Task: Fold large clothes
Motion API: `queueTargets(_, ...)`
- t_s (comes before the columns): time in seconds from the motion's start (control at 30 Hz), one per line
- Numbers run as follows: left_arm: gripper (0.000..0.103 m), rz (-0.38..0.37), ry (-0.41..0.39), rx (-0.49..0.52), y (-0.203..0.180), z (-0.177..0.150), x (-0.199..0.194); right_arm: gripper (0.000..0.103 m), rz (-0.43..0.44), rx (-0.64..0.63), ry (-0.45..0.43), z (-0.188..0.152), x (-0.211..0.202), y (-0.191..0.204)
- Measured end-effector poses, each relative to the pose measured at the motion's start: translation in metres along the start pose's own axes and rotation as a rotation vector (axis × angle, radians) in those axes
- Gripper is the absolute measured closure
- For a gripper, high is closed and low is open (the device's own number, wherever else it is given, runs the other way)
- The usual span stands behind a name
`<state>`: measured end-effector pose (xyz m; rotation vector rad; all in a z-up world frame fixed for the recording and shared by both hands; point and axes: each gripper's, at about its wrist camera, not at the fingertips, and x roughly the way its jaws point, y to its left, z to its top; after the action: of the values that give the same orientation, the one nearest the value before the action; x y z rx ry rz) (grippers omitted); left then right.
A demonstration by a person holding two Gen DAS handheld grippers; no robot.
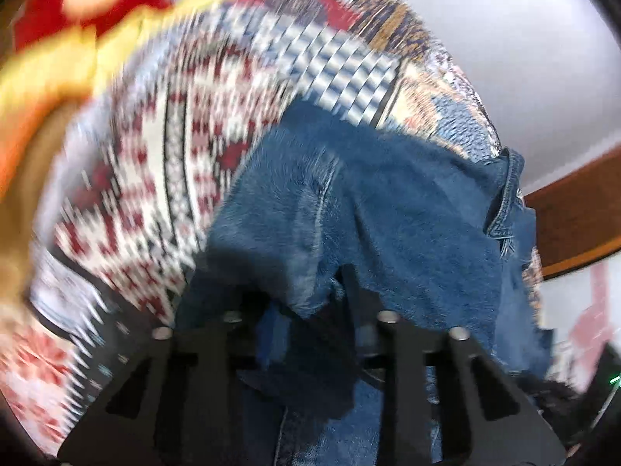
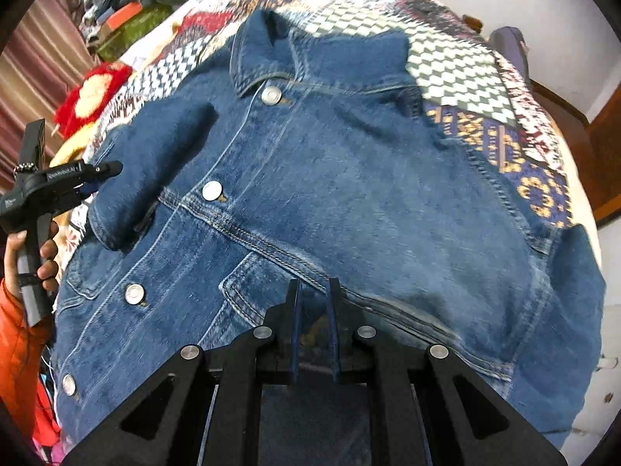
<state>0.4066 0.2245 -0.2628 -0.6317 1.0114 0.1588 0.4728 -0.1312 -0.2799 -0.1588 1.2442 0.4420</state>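
A blue denim jacket (image 2: 349,178) lies front up on a patterned quilt (image 2: 458,66), buttoned, with its collar at the far side. Its left sleeve (image 2: 155,163) is folded in over the chest. My left gripper (image 2: 110,171) meets that sleeve at the cuff. In the blurred left wrist view, the left gripper (image 1: 302,283) has bunched denim (image 1: 368,202) caught between its fingers. My right gripper (image 2: 314,285) points down at the jacket front beside a pocket seam. Its fingers are close together, and I cannot tell whether cloth is pinched.
A hand (image 2: 42,248) with an orange sleeve (image 2: 15,341) holds the left gripper's handle. A red and yellow cushion (image 2: 93,93) lies at the quilt's left edge. Stacked clothes (image 2: 128,7) and a curtain (image 2: 35,58) stand behind. A wooden bed frame (image 2: 574,124) runs along the right.
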Motion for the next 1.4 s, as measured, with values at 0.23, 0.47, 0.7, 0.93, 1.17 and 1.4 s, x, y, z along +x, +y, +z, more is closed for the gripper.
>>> queueTargets(0.23, 0.090, 0.001, -0.267, 0.316, -0.097, 0.014, -0.085, 0.095, -0.053, 0.037, -0.089, -0.009, -0.042, -0.026)
queueTargets(0.47, 0.091, -0.191, -0.299, 0.609, -0.222, -0.027, -0.116, 0.095, -0.121, 0.071, -0.177, -0.022, -0.082, -0.050)
queueTargets(0.7, 0.091, -0.231, -0.037, 0.835, -0.286, -0.116, -0.042, 0.095, -0.106, 0.189, -0.227, -0.049, -0.109, -0.081)
queueTargets(0.93, 0.084, -0.130, 0.240, 0.951, -0.279, -0.181, 0.016, 0.095, -0.109, 0.247, -0.175, -0.064, -0.099, -0.102)
queueTargets(1.17, 0.035, -0.300, 0.246, 0.815, -0.267, -0.158, -0.025, 0.095, -0.083, 0.231, -0.171, -0.049, -0.092, -0.091)
queueTargets(1.4, 0.021, -0.211, 0.083, 0.757, -0.219, -0.108, -0.057, 0.095, -0.012, 0.163, -0.165, -0.016, -0.082, -0.054)
